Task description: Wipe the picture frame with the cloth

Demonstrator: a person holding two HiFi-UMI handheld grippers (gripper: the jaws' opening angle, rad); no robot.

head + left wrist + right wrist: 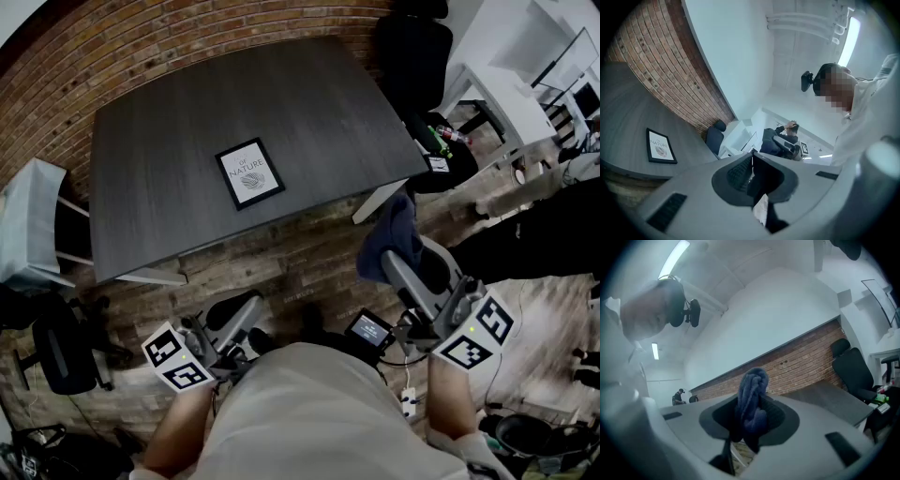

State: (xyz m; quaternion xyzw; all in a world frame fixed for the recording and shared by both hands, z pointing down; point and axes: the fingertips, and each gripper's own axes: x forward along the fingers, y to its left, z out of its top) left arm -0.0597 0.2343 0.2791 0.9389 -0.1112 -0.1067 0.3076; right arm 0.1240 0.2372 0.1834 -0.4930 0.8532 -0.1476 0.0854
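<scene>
As seen from the head, shows the picture frame (249, 173) lying flat near the middle of the dark table (150, 206), black-rimmed, white print facing up, touched by nothing. Shows both grippers held low in front of the person's body, short of the table's near edge and well apart from the frame. Puts the left gripper (246, 304) at lower left and the right gripper (398, 261) at lower right, with the dark blue cloth (387, 234) bunched at its tip above the floor (281, 267).

Looking along the left gripper (752, 165), finds the jaws pressed fully together with nothing between them. Places the frame (660, 146) off to the left on the table (628, 112), with the brick wall (670, 70) behind.

Looking along the right gripper (751, 417), finds the jaws partly apart and clamped on the cloth (752, 397), with folds standing up above the pads and a tail drooping below. Beyond, takes in the table (834, 401), the brick wall (801, 366) and a black office chair (853, 369) at right.
</scene>
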